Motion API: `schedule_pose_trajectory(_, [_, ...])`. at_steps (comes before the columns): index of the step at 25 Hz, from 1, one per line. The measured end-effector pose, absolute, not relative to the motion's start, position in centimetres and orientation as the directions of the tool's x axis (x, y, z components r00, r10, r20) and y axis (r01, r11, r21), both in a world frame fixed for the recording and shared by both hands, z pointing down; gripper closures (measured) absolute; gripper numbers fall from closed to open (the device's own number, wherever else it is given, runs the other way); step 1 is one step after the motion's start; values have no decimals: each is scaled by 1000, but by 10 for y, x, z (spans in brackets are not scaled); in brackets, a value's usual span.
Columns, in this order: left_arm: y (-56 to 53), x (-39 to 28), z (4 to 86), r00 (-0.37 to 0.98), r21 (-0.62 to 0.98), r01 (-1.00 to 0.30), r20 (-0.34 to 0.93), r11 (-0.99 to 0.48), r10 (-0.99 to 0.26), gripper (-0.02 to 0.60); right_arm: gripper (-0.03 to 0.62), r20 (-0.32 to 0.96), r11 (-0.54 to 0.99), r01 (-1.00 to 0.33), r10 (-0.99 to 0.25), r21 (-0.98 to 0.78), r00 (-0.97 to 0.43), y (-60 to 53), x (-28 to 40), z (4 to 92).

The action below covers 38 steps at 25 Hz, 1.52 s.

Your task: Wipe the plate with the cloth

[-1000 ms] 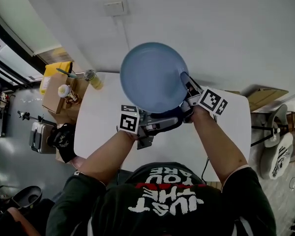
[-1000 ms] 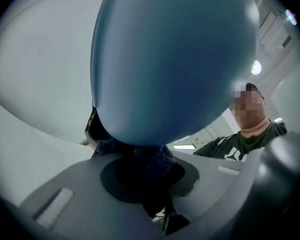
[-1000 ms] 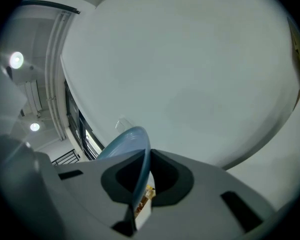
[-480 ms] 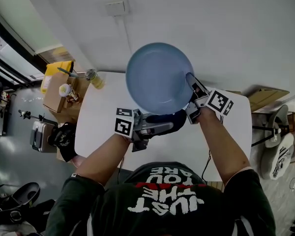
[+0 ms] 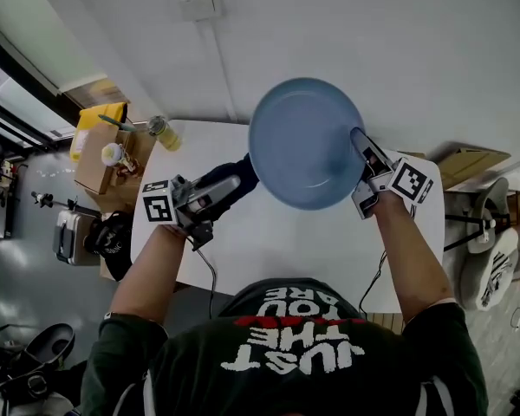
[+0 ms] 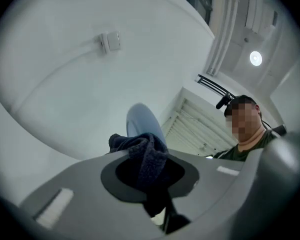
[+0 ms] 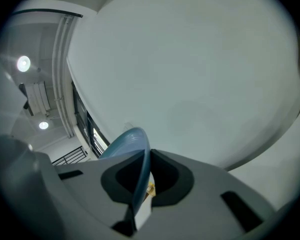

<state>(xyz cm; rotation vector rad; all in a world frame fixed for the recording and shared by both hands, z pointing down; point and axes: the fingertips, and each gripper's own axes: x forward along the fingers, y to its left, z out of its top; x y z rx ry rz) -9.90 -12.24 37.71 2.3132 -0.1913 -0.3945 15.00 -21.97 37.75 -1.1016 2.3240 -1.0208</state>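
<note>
Above the white table (image 5: 269,250), the right gripper (image 5: 361,146) is pinching the blue plate (image 5: 303,141) by its rim, holding it up on edge. Left gripper (image 5: 239,177) is clamped on the dark cloth (image 6: 146,156) at the plate's left edge, touching or not I can't tell. Looks mid-wipe; next needs the cloth pressed across the face.

Plain pale blue across the plate (image 5: 303,141), no pattern. Very dark, near-black and fuzzy on the cloth (image 6: 146,154). Black-and-white square markers on the cubes of the left gripper (image 5: 234,178) and right gripper (image 5: 359,139), over grey bodies. White table (image 5: 269,250). Black T-shirt (image 5: 286,354) with white lettering and a red band. Brown cardboard box (image 5: 94,170); yellowish bottle (image 5: 165,137).
</note>
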Motion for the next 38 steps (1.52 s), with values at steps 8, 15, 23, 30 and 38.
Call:
schedule_pose_trajectory(8, [-182, -126, 330, 933, 640, -85, -218, -764, -287, 531, 580, -19, 586, -419, -597, -694, -802, -180, 104, 378])
schedule_pose_trajectory(15, [-209, -77, 316, 979, 608, -29, -141, -794, -144, 531, 580, 16, 623, -338, -463, -705, -886, -156, 67, 391])
schedule_pose_trajectory(23, [-189, -17, 336, 995, 608, 99, -52, -788, 85, 531, 580, 2, 715, -168, -227, -678, -974, -119, 14, 377])
schedule_pose_trajectory(30, [-164, 17, 349, 975, 626, 193, -36, -756, 220, 531, 580, 3, 739, -124, -163, -662, -987, -115, -7, 369])
schedule_pose_trajectory(38, [-165, 4, 345, 974, 635, 214, -83, -742, 210, 531, 580, 9, 733, -150, -192, -664, -981, -119, 7, 376])
